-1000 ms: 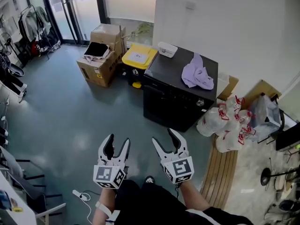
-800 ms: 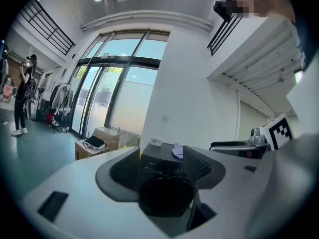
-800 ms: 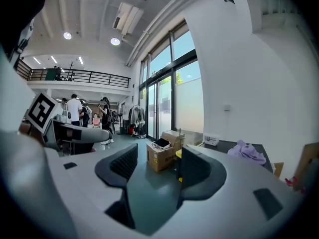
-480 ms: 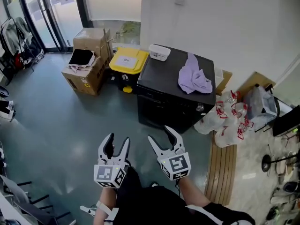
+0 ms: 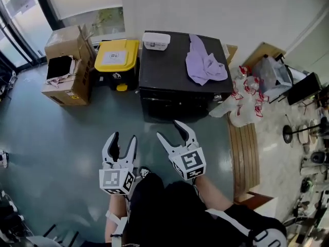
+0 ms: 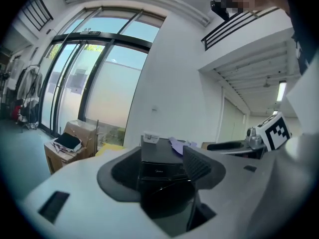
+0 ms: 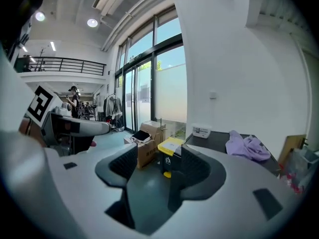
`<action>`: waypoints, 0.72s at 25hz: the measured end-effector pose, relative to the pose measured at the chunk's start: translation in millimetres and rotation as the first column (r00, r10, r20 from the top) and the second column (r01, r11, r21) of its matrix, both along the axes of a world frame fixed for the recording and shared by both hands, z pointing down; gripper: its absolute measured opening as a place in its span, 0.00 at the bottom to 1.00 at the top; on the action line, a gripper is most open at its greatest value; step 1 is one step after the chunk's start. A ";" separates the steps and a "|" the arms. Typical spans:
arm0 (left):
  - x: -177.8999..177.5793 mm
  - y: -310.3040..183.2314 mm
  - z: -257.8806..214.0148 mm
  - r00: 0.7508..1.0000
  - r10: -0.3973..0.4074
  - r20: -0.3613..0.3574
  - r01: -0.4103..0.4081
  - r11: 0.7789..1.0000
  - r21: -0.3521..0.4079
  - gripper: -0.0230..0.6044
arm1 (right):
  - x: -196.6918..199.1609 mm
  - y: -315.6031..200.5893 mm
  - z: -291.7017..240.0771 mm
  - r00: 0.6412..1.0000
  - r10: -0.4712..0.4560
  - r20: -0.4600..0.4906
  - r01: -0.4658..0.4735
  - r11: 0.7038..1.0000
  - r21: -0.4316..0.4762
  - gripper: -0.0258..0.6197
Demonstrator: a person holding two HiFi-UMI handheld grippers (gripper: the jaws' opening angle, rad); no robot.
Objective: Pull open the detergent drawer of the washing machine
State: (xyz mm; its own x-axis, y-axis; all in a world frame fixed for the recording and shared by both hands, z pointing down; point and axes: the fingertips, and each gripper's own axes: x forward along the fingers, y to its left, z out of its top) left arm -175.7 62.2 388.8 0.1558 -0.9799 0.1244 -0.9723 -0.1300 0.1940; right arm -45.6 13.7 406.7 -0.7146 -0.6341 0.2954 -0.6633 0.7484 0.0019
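A black washing machine (image 5: 177, 94) stands against the white wall, front toward me; it also shows straight ahead between the jaws in the left gripper view (image 6: 158, 169). A lilac cloth (image 5: 203, 65) and a small white box (image 5: 156, 40) lie on its top. The drawer itself is too small to pick out. My left gripper (image 5: 122, 142) and right gripper (image 5: 174, 130) hover over the floor short of the machine, both open and empty. The right gripper view looks past the machine's left side, with the cloth (image 7: 247, 146) at right.
A yellow-lidded bin (image 5: 115, 60) stands left of the machine, and cardboard boxes (image 5: 66, 66) beyond it. White bags with red ties (image 5: 241, 96) lie to the machine's right beside a wooden plank strip (image 5: 245, 156). Grey floor (image 5: 61, 138) spreads left. Glass doors (image 6: 75, 88) line the far side.
The view has swung and closed in: the washing machine now sits straight ahead and nearer. Both grippers stay open in front of me; the right one's jaws look wider.
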 end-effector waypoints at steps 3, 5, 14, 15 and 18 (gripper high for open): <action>-8.1 -16.8 26.6 0.998 0.063 -0.021 -0.064 0.997 -0.045 0.46 | -9.2 -15.3 23.3 0.998 0.060 -0.030 -0.061 0.997 -0.042 0.46; -13.2 -26.8 47.5 0.994 0.099 -0.038 -0.102 0.991 -0.082 0.46 | -12.8 -22.8 38.7 0.994 0.104 -0.040 -0.106 0.992 -0.067 0.47; -3.2 -70.2 116.2 0.971 0.220 -0.091 -0.234 0.953 -0.193 0.46 | -5.4 -53.6 90.5 0.974 0.213 -0.075 -0.222 0.964 -0.146 0.47; -0.6 -75.1 122.5 0.969 0.228 -0.091 -0.242 0.949 -0.203 0.46 | -2.6 -56.9 96.9 0.972 0.222 -0.075 -0.231 0.960 -0.158 0.47; 6.3 -90.2 139.1 0.966 0.241 -0.093 -0.256 0.939 -0.230 0.46 | 4.1 -66.6 118.3 0.968 0.236 -0.078 -0.248 0.949 -0.196 0.46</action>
